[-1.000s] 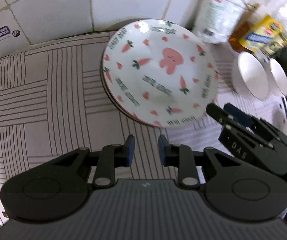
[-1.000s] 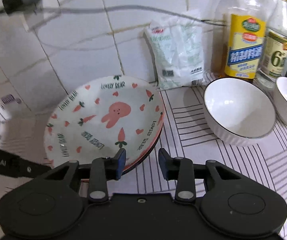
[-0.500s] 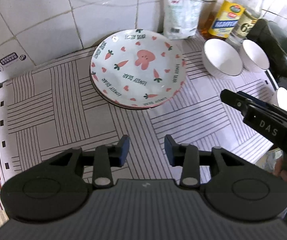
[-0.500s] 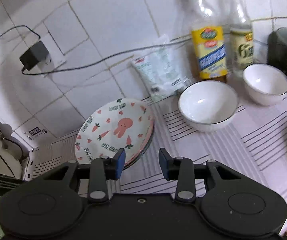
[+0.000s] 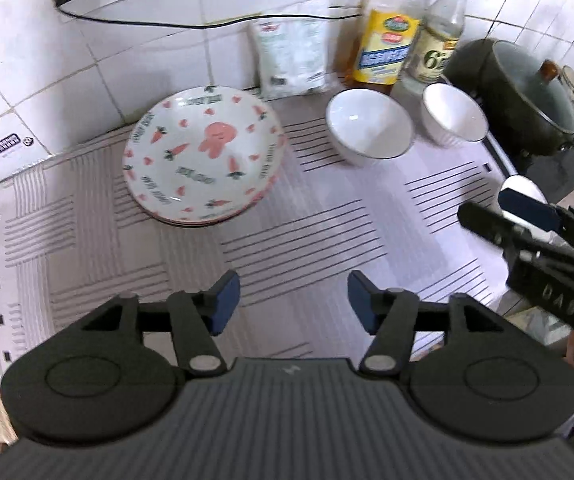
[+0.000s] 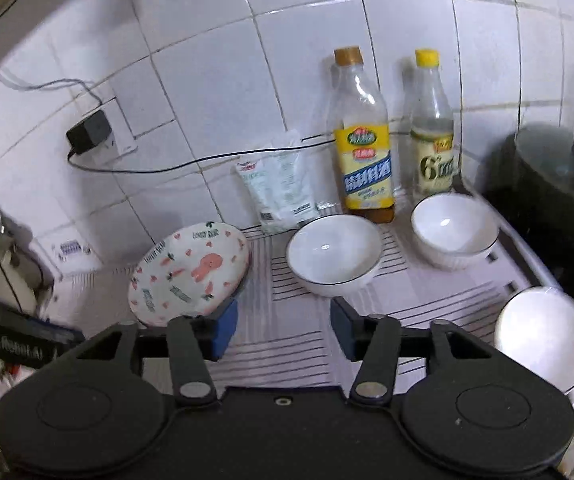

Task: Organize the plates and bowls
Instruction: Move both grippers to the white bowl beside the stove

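- My left gripper (image 5: 293, 300) hovers at lower centre, fingers spread, holding nothing; my right gripper (image 6: 283, 326) is likewise spread and empty.
- The carrot-print plates (image 5: 203, 154) sit stacked at centre left, faces up; being round, they have no long axis.
- Three white bowls remain separate, mouths up: one (image 5: 369, 132) upper centre, one (image 5: 453, 114) beside it, one (image 6: 541, 332) at right.
- I judge plates done, bowls left.

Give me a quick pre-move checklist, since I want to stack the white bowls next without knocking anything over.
1. Left gripper jaws open, holding nothing: ok.
2. Right gripper jaws open, holding nothing: ok.
3. Carrot-print plates stacked flat on the mat: ok.
4. Nearest white bowl upright, apart from the second bowl: ok.
5. Third bowl near the counter edge, blurred: cannot tell.
6. Clearance from the oil bottle behind the bowls: not ok.
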Motion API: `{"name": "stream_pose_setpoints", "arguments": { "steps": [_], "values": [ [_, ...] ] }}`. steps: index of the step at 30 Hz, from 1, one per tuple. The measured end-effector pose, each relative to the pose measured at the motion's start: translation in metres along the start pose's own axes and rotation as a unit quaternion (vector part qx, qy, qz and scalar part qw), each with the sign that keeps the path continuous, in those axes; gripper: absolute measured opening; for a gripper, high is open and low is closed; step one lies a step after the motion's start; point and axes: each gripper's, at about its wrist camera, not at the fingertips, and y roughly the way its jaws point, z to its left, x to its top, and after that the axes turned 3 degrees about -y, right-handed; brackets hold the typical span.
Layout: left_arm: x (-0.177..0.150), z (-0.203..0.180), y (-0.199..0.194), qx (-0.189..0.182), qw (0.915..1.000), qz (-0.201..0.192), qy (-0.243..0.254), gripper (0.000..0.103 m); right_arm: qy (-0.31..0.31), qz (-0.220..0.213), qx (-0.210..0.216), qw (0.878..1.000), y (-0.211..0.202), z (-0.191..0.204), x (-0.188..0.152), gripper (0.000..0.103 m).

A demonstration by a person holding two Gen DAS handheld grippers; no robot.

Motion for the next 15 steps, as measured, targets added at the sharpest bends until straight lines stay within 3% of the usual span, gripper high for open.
{"name": "stream_pose_setpoints", "arguments": {
  "steps": [7,12,15],
  "values": [
    [-0.003,-0.060,0.010,0.025,0.9996,-0.004,0.015,0.083,-0.049,-0.010,0.014,0.999,-0.031,-0.047,-0.002,0.073],
    [-0.001,-0.092,0.021,0.024,0.9997,0.000,0.005,0.088,-0.061,-0.018,-0.005,0.998,-0.042,-0.081,-0.014,0.092],
    [0.002,-0.111,0.031,0.034,0.9994,0.005,0.005,0.088,-0.049,-0.019,-0.027,0.998,-0.042,-0.105,-0.025,0.095]
  ]
}}
